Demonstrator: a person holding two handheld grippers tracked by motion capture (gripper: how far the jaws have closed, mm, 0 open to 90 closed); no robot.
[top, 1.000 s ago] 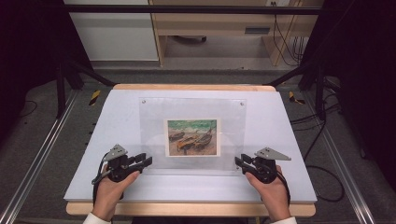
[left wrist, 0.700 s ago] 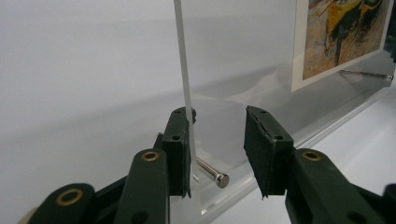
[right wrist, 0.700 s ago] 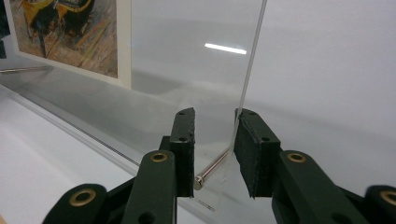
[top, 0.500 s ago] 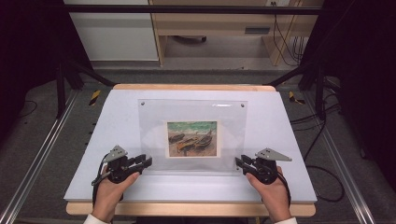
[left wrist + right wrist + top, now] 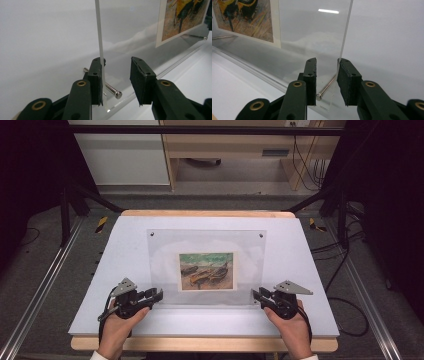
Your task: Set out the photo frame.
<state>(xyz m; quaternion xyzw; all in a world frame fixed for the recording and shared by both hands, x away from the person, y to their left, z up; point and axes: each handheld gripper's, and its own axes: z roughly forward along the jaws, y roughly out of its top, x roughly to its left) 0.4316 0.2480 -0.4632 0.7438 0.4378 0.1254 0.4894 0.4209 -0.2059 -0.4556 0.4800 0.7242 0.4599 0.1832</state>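
High view, lower left: left hand flat on the white table, left gripper level, pointing right at the near left corner of the clear acrylic frame. Jaws narrowly apart: one pad on the raised panel edge, the other clear. Frame centred, print inside. Lower right: right hand mirrored, right gripper straddling the near right corner, jaws narrow, grip uncertain.

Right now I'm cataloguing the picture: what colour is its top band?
Green, above brown boats; the picture shows best in the high view.
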